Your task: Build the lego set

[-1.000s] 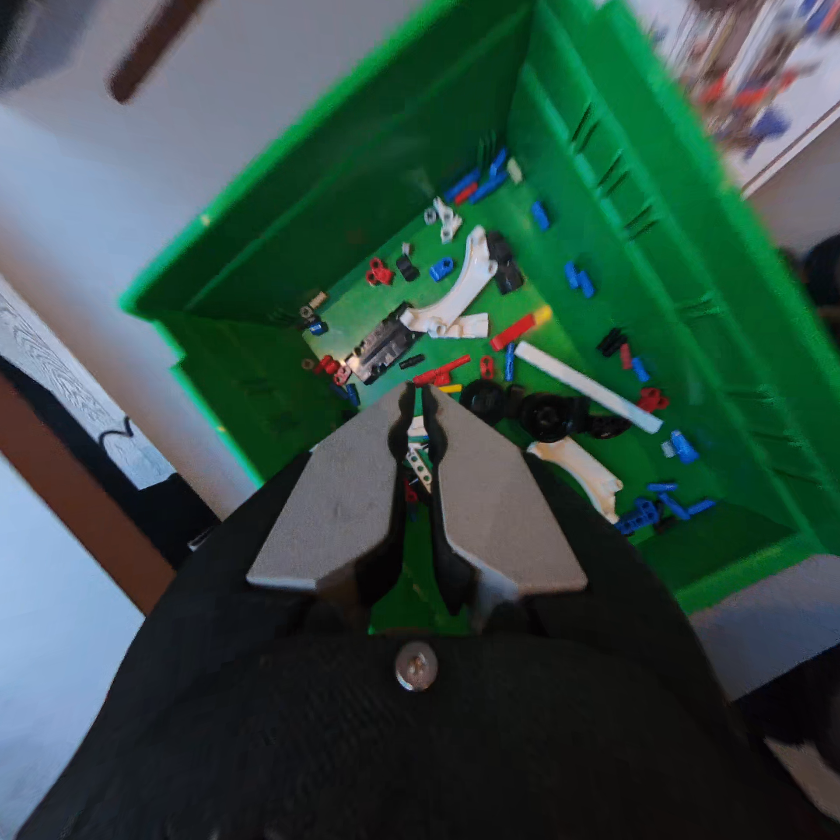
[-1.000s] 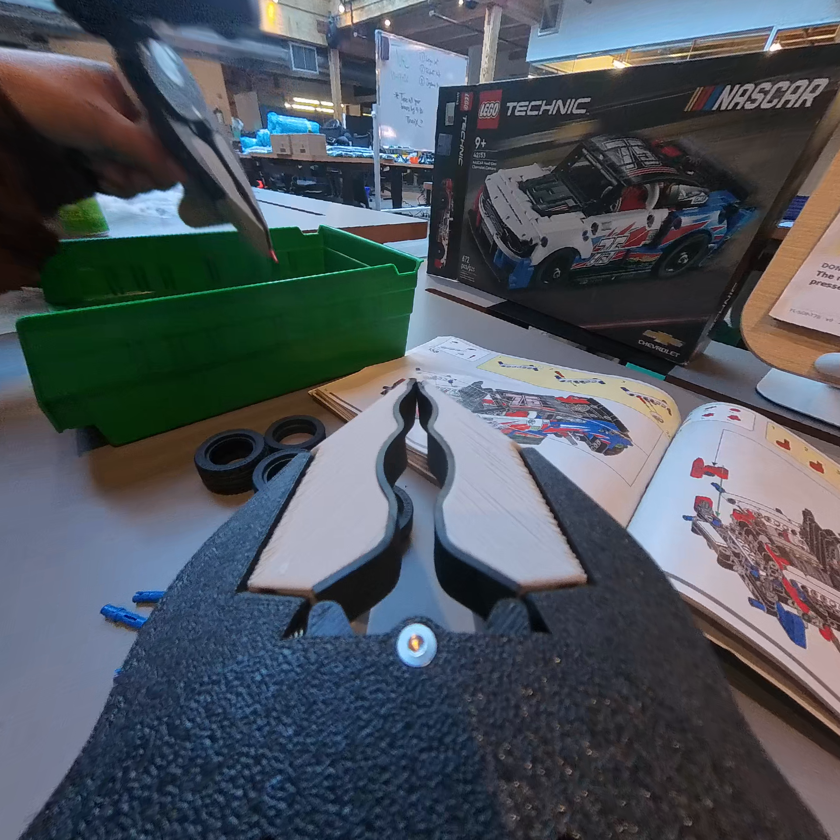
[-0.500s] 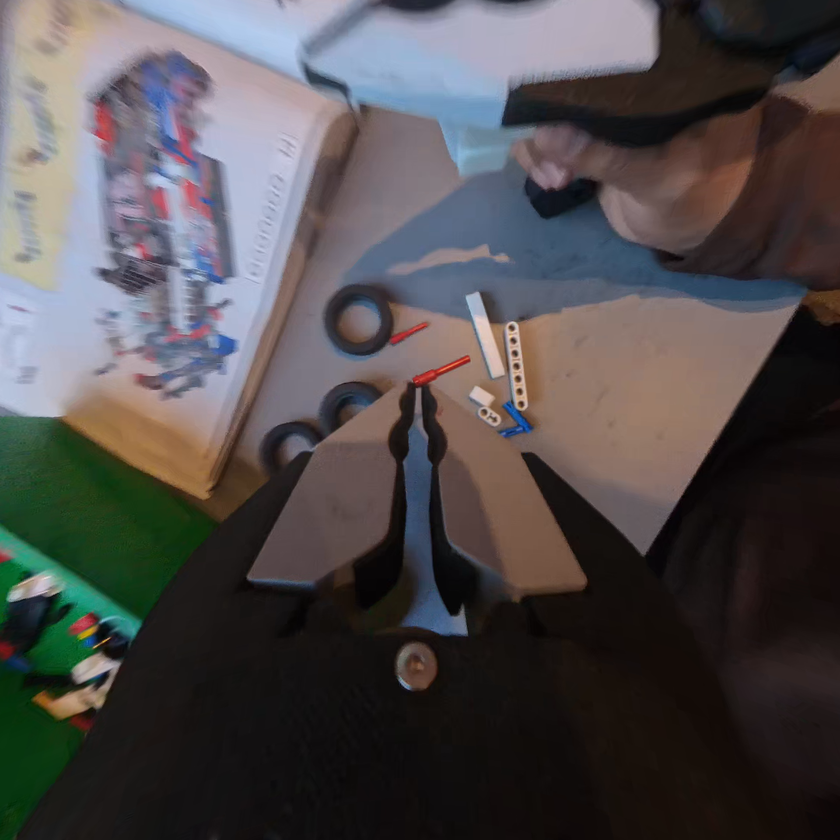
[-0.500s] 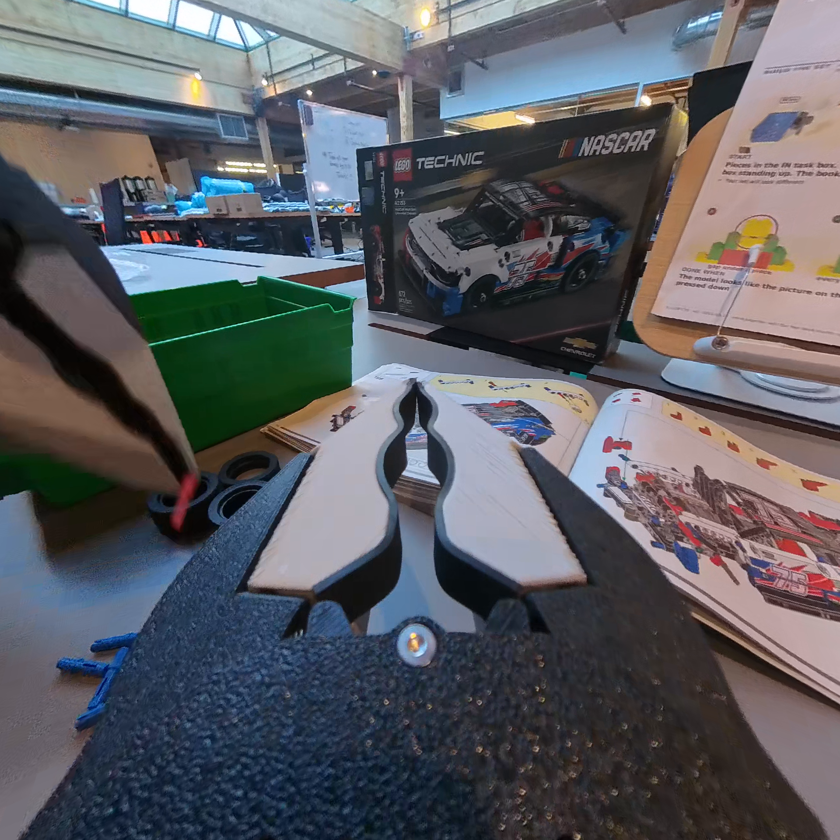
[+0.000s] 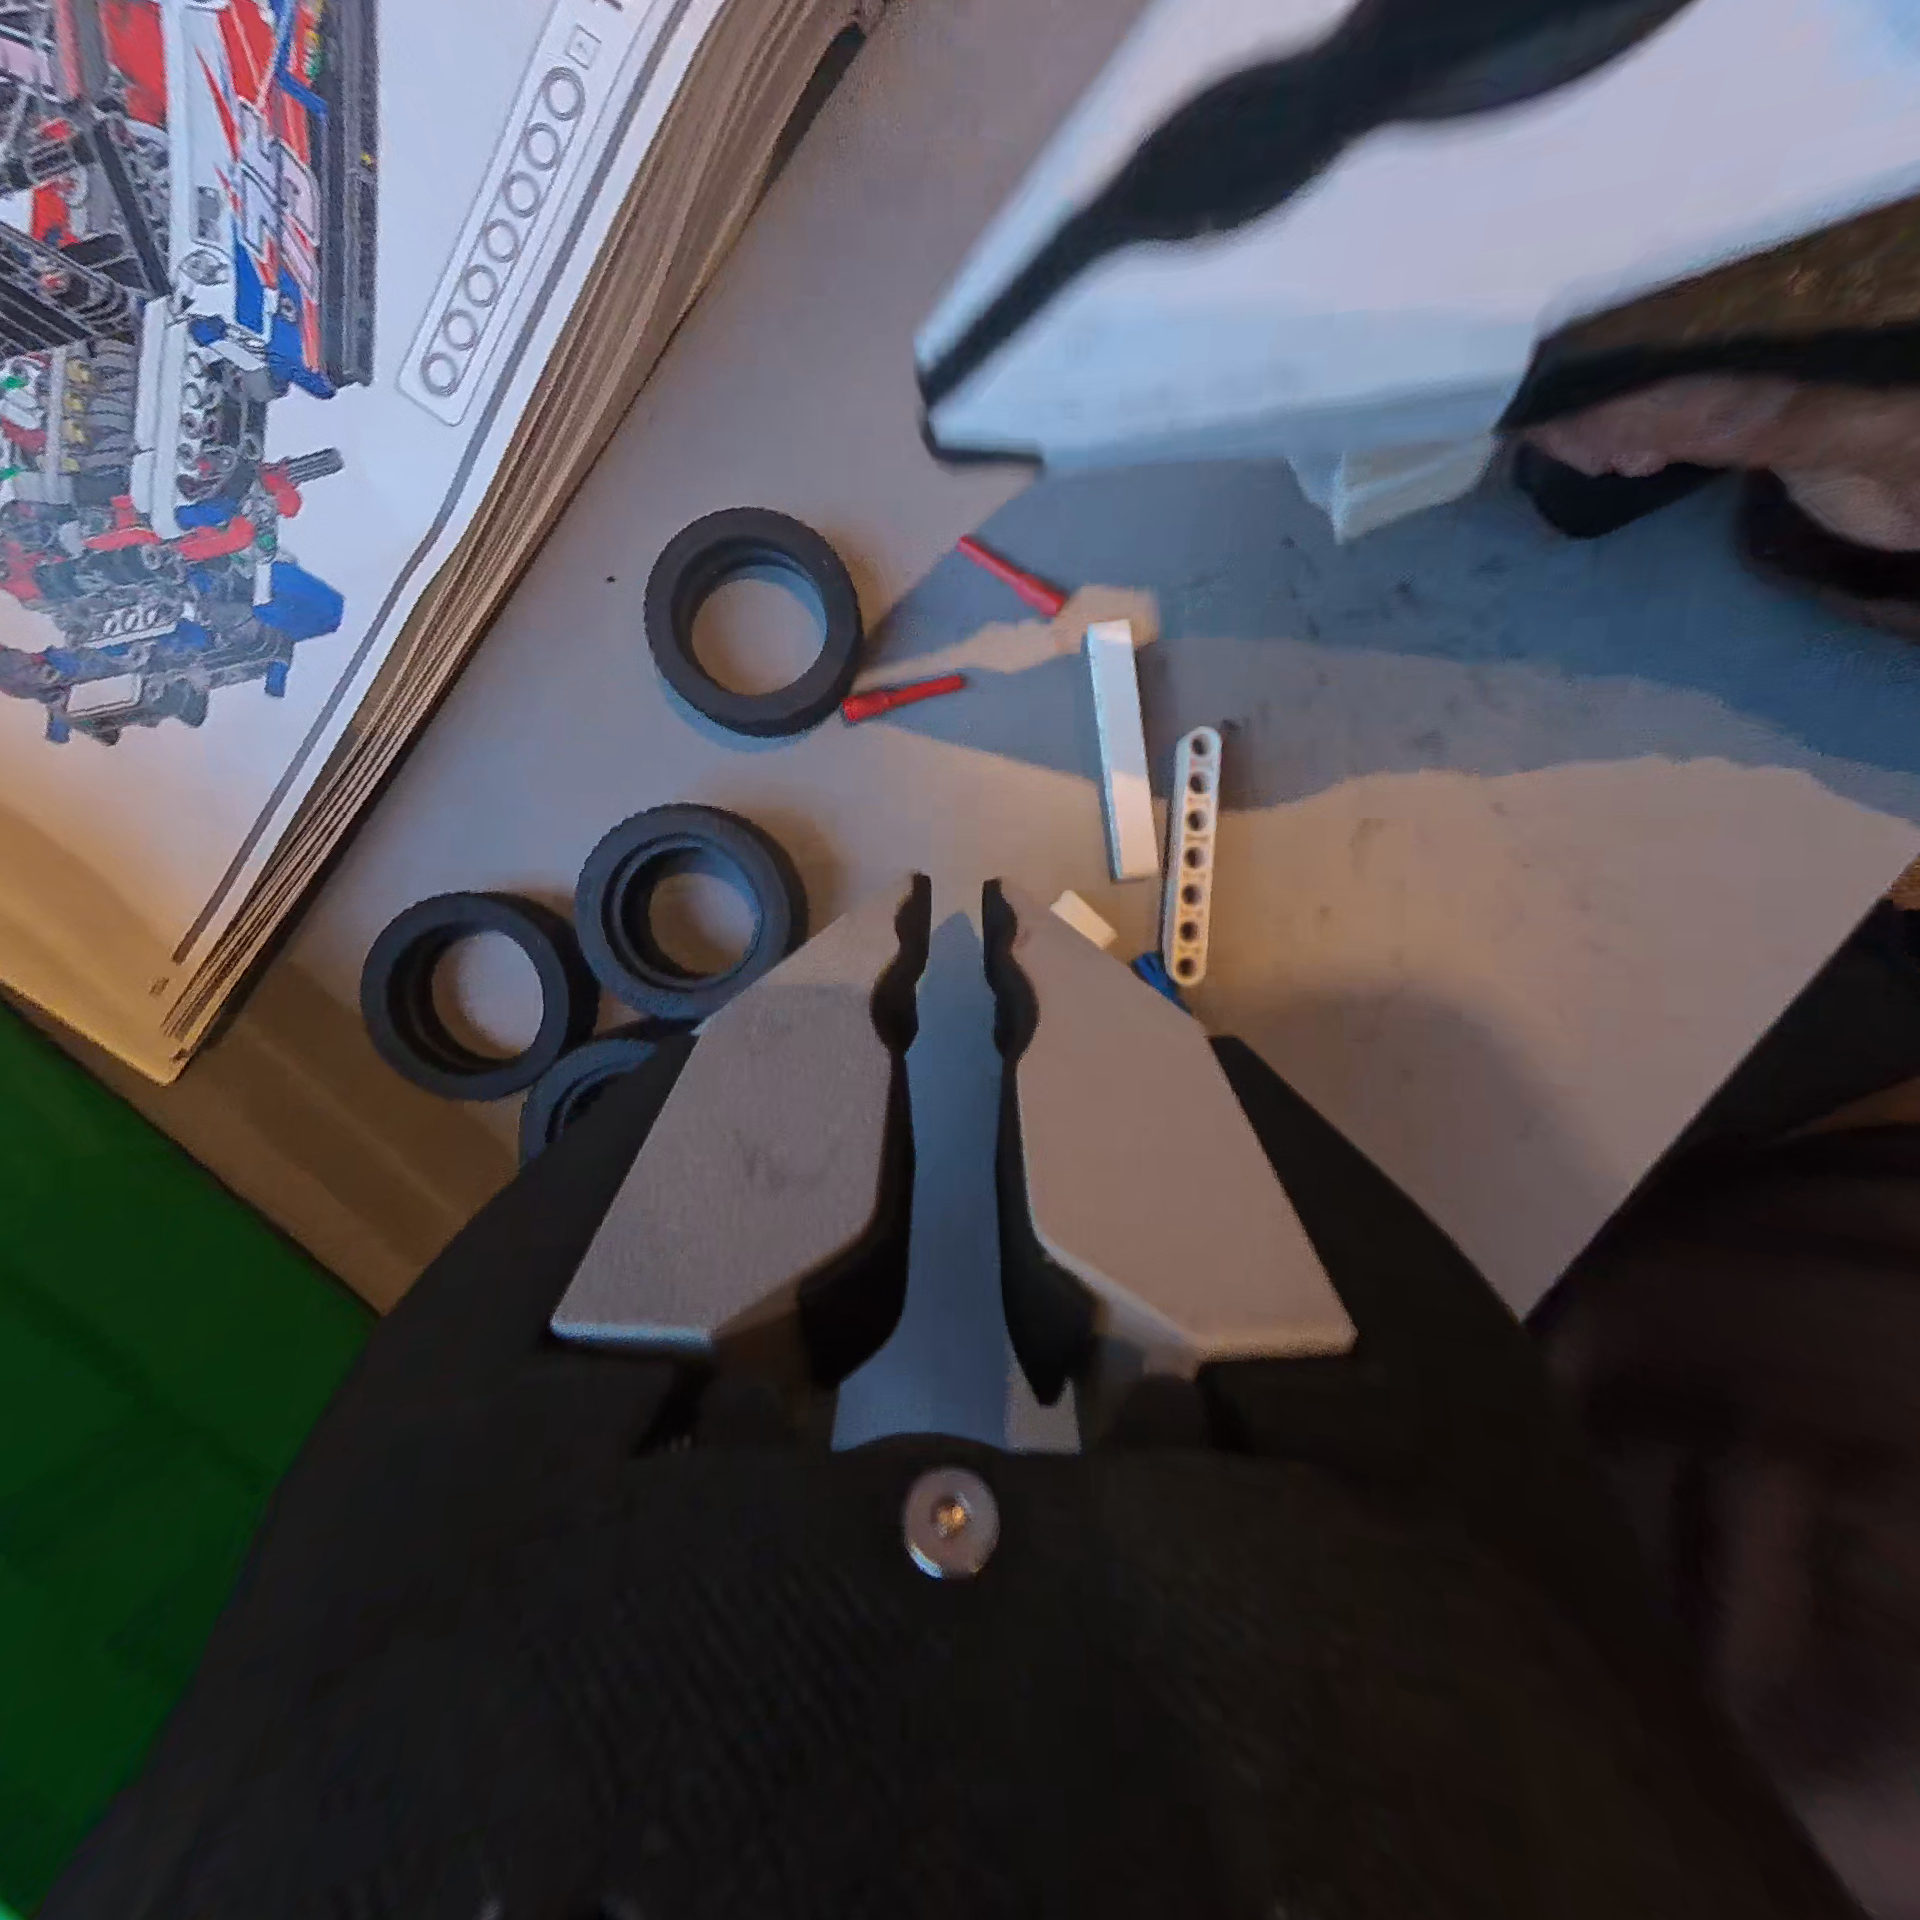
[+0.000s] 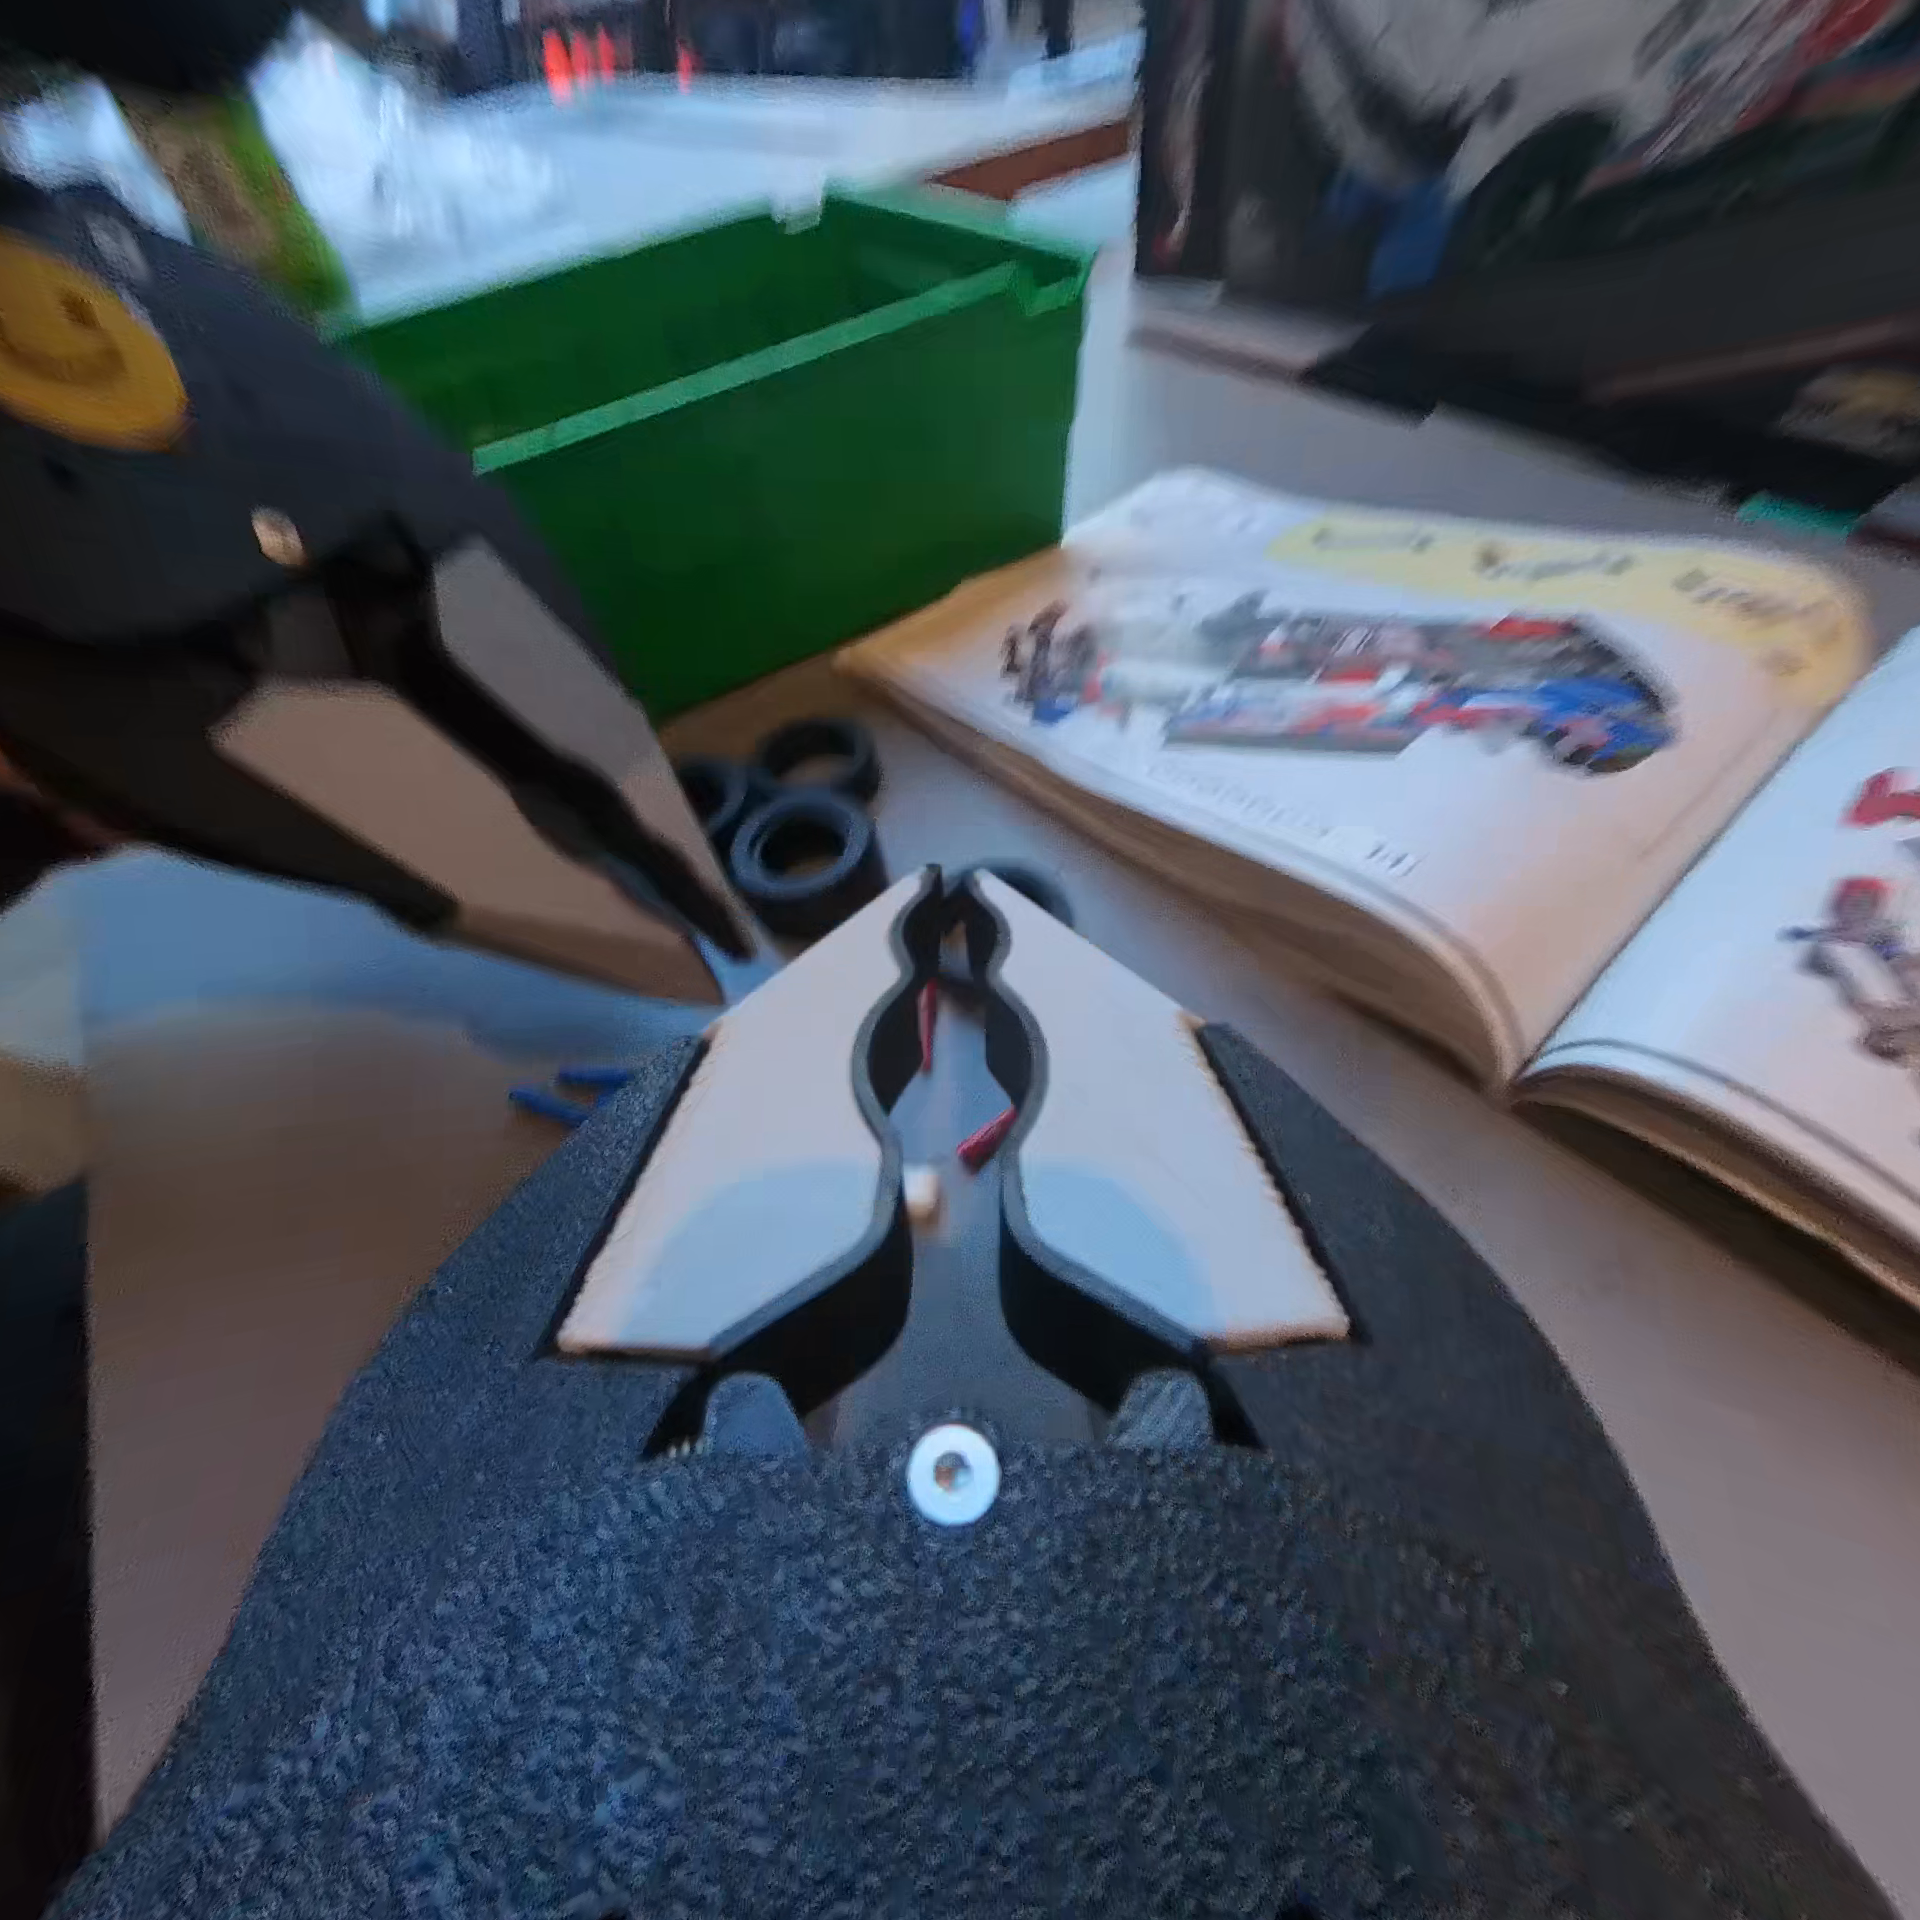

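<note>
Red pins lie ahead of left gripper, long axes crosswise; its tips slightly parted, empty. Right gripper nearer, tips closed, grip undeterminable.

A workshop-like hobby bench in a large indoor hall. The landmark is the open instruction booklet lying on a grey tabletop. Left of it stands a green parts bin; behind it a boxed set; beyond, blurred further tables recede under bright light.
</note>
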`<move>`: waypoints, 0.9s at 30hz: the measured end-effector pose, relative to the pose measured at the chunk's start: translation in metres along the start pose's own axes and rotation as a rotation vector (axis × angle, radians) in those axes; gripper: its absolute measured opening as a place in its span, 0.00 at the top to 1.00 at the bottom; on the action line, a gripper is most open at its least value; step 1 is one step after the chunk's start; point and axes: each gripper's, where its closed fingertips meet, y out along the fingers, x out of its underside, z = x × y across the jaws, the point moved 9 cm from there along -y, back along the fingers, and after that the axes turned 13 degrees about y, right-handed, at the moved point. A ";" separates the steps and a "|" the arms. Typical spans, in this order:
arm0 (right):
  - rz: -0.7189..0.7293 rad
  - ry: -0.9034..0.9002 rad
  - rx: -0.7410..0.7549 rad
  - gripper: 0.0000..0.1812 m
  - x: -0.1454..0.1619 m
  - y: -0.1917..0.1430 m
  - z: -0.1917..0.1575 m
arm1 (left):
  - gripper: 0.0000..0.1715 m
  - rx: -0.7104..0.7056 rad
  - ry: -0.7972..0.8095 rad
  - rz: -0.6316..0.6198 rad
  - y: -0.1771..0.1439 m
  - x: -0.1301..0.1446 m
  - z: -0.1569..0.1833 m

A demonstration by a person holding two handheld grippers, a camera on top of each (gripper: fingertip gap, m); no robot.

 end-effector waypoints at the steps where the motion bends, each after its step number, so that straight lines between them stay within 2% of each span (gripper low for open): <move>1: -0.067 -0.010 -0.009 0.98 0.006 0.002 -0.002 | 0.96 -0.001 -0.002 0.012 -0.003 0.003 0.001; 7: -0.255 -0.061 0.007 0.95 0.022 0.018 -0.009 | 0.96 0.006 0.032 0.051 -0.012 0.026 0.019; 13: -0.411 -0.152 0.102 0.95 0.031 0.039 -0.008 | 0.97 0.016 0.043 0.071 -0.017 0.037 0.026; 15: -0.417 -0.157 0.086 0.99 0.031 0.039 -0.009 | 0.97 0.015 0.037 0.081 -0.018 0.039 0.026; 19: -0.445 -0.161 0.053 0.99 0.035 0.025 -0.010 | 0.97 0.004 0.030 0.116 -0.023 0.045 0.025; 23: -0.340 -0.113 0.032 0.93 0.013 -0.001 -0.008 | 0.97 -0.006 0.041 0.132 -0.025 0.053 0.026; 27: -0.281 -0.045 0.141 0.92 -0.005 -0.022 0.019 | 0.97 -0.006 0.055 0.145 -0.024 0.057 0.026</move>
